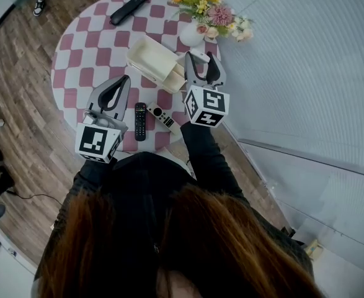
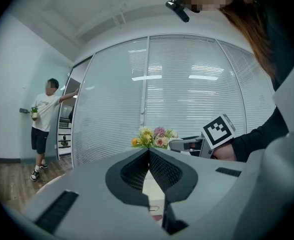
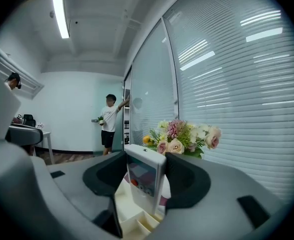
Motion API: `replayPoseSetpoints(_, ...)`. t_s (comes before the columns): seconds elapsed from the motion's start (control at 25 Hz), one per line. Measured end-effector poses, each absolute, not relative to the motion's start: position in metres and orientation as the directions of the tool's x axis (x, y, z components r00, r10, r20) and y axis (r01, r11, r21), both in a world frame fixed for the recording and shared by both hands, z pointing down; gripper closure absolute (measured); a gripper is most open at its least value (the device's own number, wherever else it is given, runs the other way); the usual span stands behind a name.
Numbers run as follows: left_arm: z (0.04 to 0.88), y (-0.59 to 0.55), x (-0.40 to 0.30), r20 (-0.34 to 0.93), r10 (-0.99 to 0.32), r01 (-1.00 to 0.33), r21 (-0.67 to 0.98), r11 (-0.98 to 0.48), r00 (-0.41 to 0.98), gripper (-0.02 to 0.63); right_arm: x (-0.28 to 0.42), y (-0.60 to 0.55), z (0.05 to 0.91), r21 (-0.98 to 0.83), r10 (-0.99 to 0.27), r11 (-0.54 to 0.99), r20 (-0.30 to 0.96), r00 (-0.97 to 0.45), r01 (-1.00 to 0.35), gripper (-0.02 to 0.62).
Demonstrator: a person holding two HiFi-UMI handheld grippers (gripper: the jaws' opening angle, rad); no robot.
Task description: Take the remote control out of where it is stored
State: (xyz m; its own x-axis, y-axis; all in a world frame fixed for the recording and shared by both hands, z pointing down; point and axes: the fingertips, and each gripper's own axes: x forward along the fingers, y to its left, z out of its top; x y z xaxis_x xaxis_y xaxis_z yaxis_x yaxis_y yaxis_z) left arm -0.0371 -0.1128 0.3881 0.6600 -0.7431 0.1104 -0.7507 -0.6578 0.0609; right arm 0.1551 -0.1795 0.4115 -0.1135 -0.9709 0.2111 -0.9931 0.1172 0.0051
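A white remote control (image 3: 143, 179) with coloured buttons stands upright between the jaws of my right gripper (image 3: 144, 159), which is shut on it. It hangs just over the cream storage box (image 3: 131, 219). In the head view the right gripper (image 1: 201, 67) is at the right end of that box (image 1: 152, 59), with a bit of the white remote (image 1: 198, 56) showing at its tips. My left gripper (image 1: 120, 83) hovers left of the box, jaws shut and empty. In the left gripper view its tips (image 2: 148, 152) meet, and the box (image 2: 152, 190) shows below them.
The round table (image 1: 82, 48) has a pink and white chequered cloth. A black remote (image 1: 140, 120) and a grey remote (image 1: 162, 117) lie near its front edge; another black remote (image 1: 128, 10) lies at the far side. A vase of flowers (image 1: 208, 10) stands behind the box. A person (image 2: 44, 124) stands by the far wall.
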Motion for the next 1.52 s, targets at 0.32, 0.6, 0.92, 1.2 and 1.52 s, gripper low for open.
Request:
replayPoseSetpoints(0.32,0.382,-0.113,-0.04,0.098,-0.753,-0.759,0.052,-0.649,0.65,0.597,0.106,-0.148,0.386,0.04,-0.948,0.271,0.184,-0.26,-0.962,0.344)
replayPoseSetpoints(0.6,0.379,-0.113,-0.05,0.101,-0.772,-0.778,0.042,-0.627,0.628,0.597,0.074,-0.119,0.398,0.023,-0.905,0.374,0.228,-0.359,-0.927,0.344)
replayPoseSetpoints(0.92,0.38,-0.112,-0.066,0.109,-0.791,-0.797,0.041,-0.602,0.603,0.597,0.06,-0.087,0.416,0.01,-0.856,0.453,0.284,-0.431,-0.892,0.344)
replayPoseSetpoints(1.2,0.383,-0.113,-0.066,0.117,-0.785,-0.793,0.042,-0.608,0.608,0.597,0.081,-0.056,0.45,0.025,-0.831,0.448,0.382,-0.405,-0.894,0.344)
replayPoseSetpoints(1.52,0.385,-0.113,-0.052,0.125,-0.761,-0.77,0.041,-0.637,0.636,0.597,0.113,-0.038,0.47,0.04,-0.83,0.397,0.442,-0.34,-0.917,0.344)
